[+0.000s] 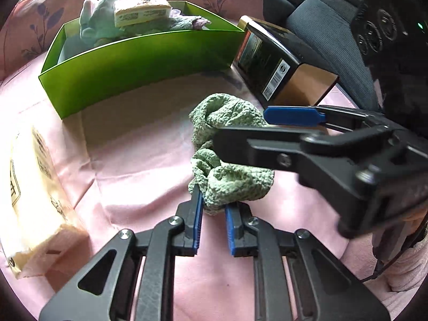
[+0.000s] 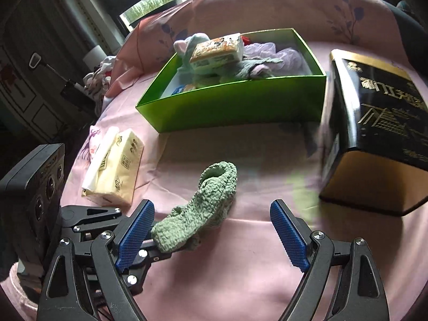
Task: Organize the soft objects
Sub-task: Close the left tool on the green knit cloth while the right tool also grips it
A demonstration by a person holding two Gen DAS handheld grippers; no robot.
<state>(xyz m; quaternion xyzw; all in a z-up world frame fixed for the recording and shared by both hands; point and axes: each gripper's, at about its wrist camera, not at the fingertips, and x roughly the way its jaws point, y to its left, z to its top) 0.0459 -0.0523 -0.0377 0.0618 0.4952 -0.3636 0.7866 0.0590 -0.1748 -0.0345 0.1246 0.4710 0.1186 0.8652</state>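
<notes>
A green knitted sock (image 1: 235, 184) lies crumpled on the pink bedsheet (image 1: 149, 160), in front of the green box (image 1: 133, 64). My left gripper (image 1: 212, 200) is shut on its near end, with the blue pads pinching the knit. My right gripper (image 1: 240, 127) comes in from the right, open, one black finger lying across the sock's middle and the blue-padded finger beyond it. In the right wrist view the sock (image 2: 214, 192) stretches between the open right gripper's (image 2: 212, 206) fingers, and the left gripper (image 2: 157, 248) holds its lower left end.
The green box (image 2: 240, 101) holds pale cloths and a tissue pack (image 2: 216, 50). Another tissue pack (image 2: 115, 168) lies on the sheet at the left. A black and gold box (image 2: 374, 133) stands close on the right. A pink pillow lies behind the box.
</notes>
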